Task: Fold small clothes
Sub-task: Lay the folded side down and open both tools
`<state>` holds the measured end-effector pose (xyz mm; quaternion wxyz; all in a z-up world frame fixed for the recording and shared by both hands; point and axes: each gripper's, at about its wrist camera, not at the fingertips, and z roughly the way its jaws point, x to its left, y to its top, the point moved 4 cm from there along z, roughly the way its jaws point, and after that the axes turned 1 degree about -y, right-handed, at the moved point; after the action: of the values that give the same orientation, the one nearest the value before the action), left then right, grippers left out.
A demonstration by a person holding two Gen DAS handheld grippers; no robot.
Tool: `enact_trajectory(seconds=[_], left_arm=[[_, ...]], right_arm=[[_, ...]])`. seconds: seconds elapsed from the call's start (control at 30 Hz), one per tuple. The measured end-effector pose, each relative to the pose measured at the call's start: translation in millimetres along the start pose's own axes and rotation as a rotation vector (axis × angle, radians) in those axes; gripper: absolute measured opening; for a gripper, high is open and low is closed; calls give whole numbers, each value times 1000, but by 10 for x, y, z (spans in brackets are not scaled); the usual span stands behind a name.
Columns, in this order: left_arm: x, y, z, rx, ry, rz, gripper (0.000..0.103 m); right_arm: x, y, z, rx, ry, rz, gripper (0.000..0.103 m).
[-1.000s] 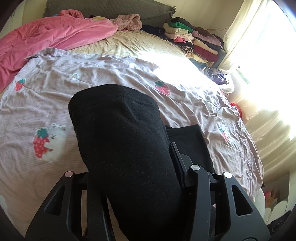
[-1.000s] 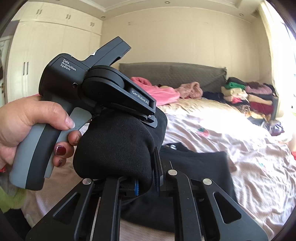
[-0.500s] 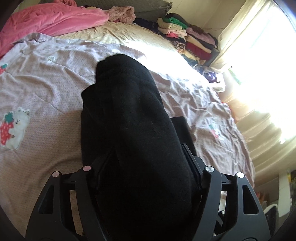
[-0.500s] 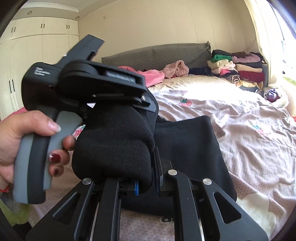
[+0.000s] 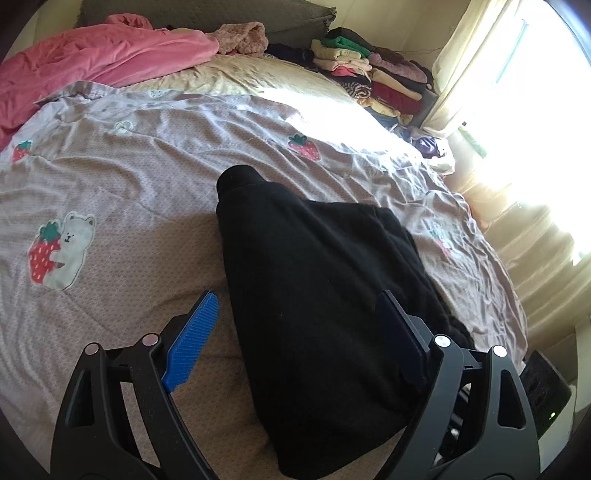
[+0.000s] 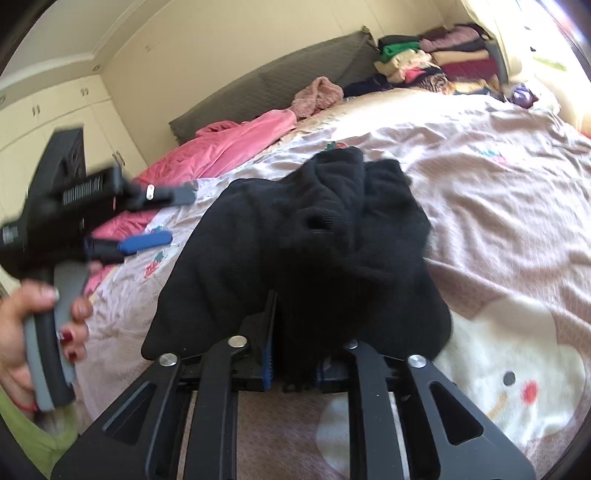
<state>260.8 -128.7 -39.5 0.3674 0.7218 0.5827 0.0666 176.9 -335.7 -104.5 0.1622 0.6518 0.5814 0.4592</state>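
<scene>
A black garment [image 5: 317,295] lies folded over on the pink strawberry-print bedspread [image 5: 129,177]. My left gripper [image 5: 295,317] is open; its blue-padded fingers stand wide apart over the garment's near left edge, holding nothing. In the right wrist view the left gripper [image 6: 166,218] is off to the left, apart from the cloth, held by a hand. My right gripper [image 6: 291,354] is shut on the near edge of the black garment [image 6: 295,236], which bunches up in front of it.
A pink blanket [image 5: 92,55] and a fuzzy pink item [image 5: 243,35] lie at the head of the bed by a grey headboard [image 6: 280,81]. Stacks of folded clothes [image 5: 373,74] sit at the far right by the curtain [image 5: 517,110].
My left gripper has opened and let go of the black garment, and pulled away to the left. The garment has dropped onto the bed. My right gripper still holds it.
</scene>
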Motion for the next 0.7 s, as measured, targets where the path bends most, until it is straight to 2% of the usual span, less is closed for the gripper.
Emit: enact_trajectory(seconds=[0.1, 0.2, 0.27, 0.3, 0.37, 0.5, 0.6, 0.63, 0.7], left_arm=[[0, -117, 34, 19, 17, 22, 80], [-17, -213, 88, 41, 23, 45, 80], [-29, -269, 119, 49, 28, 59, 80], [-34, -297, 123, 50, 27, 63, 80], [-24, -335, 140, 51, 31, 64, 80], [-11, -366, 116, 42, 27, 58, 80], [-28, -381, 89, 35, 33, 69, 80], [-32, -386, 83, 33, 34, 72, 80], [-40, -397, 78, 32, 37, 78, 80]], right_arm=[[-47, 1, -152, -8, 13, 21, 25], [-144, 55, -335, -24, 24, 42, 36], [-222, 104, -463, -40, 32, 80, 50], [-249, 132, -516, -49, 35, 101, 52], [-341, 276, -565, -63, 41, 144, 62], [-445, 622, -377, 13, 30, 165, 64], [-419, 861, -113, 69, 2, 106, 69], [-412, 912, -29, 86, -7, 88, 76], [-422, 1003, 198, 133, -28, 74, 78]])
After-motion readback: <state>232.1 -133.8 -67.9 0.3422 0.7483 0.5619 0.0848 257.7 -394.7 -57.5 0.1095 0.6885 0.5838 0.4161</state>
